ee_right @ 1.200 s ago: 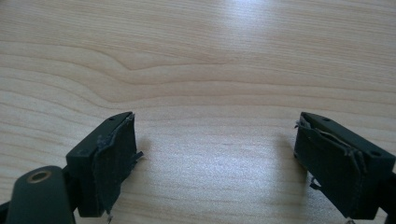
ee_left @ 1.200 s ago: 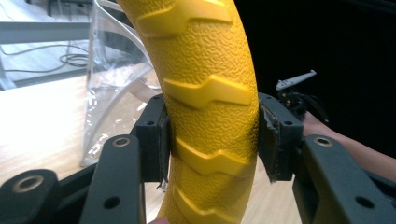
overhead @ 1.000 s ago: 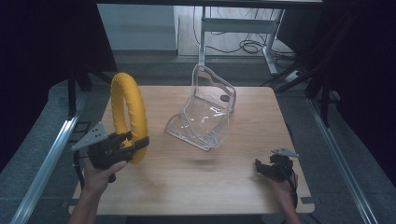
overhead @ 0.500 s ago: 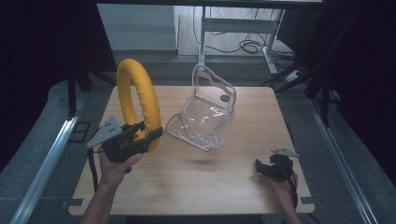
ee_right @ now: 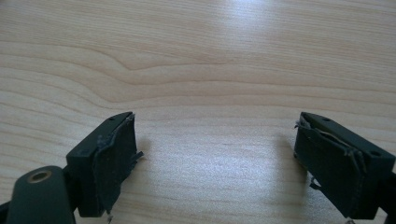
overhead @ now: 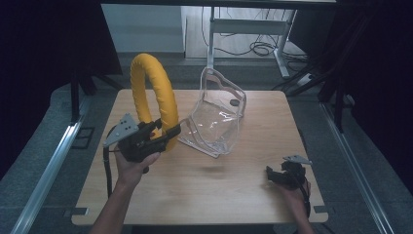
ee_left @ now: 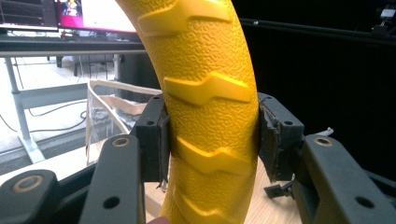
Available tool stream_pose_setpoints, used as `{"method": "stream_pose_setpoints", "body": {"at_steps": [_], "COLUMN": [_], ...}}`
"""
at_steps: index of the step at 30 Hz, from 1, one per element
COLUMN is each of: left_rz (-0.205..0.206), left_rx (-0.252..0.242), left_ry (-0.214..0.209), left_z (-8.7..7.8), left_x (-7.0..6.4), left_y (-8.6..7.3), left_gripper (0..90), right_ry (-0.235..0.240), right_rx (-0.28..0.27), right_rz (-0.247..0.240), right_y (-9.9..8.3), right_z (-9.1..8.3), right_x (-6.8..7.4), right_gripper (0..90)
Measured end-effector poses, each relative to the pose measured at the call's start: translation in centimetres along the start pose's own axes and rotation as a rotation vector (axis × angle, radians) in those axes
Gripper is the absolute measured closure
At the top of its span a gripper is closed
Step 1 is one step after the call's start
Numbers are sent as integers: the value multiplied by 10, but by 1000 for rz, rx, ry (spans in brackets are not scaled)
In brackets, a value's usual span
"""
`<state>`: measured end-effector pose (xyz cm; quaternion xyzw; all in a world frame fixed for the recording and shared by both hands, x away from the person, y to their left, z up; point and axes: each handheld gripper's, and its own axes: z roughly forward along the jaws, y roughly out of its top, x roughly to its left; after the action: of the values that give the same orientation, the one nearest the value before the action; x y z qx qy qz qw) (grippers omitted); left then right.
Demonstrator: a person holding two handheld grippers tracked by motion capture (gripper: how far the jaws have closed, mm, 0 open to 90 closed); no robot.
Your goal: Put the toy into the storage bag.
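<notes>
My left gripper (overhead: 168, 134) pinches the yellow ring (overhead: 151, 92) low on its right limb, its pads (ee_left: 154, 140) pressed against both flanks of the band. The ring stands upright above the worktop's (overhead: 209, 195) left half, toward the far-left corner, and leans a little toward the clear plastic pouch (overhead: 216, 119) in the middle. The ring's skin is pebbled and carries raised chevron ribs, so I judge it grippy, not slick; it looks like a light, slightly springy foam or rubber hoop that keeps its shape when held by one limb. A hold across the band between two ribs, as I have now, seems the best place, since the ribs should stop it sliding through. The pouch looks thin and floppy, with its mouth propped open.

My right gripper (overhead: 277, 176) rests near the worktop's near-right corner, jaws spread wide over bare wood, holding nothing.

I cannot tell whether the ring's lowest part touches the worktop, because my hand (overhead: 131, 163) and gripper cover it. The left gripper view cuts off the ring's top and bottom. A small dark spot on the pouch is too small to identify.
</notes>
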<state>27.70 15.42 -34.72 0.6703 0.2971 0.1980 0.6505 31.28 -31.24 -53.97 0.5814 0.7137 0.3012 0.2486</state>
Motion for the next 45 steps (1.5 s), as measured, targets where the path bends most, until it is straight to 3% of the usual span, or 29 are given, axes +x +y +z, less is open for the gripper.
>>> {"method": "stream_pose_setpoints", "body": {"at_steps": [23,32,45], "left_rz": [30,56,56], "left_rx": [-46,-40,-32], "left_ry": [-9,-18,-34], "left_z": [27,39,52], "left_x": [-15,-22,-29], "left_y": [25,33,39], "left_gripper": [515,515,514], "right_ry": [0,-1,-1], "right_rx": [-4,-4,-5], "right_rz": [-3,-2,-1], "right_y": [0,0,0], "right_z": [0,0,0], "right_x": [0,0,0], "right_gripper": [134,134,136]}}
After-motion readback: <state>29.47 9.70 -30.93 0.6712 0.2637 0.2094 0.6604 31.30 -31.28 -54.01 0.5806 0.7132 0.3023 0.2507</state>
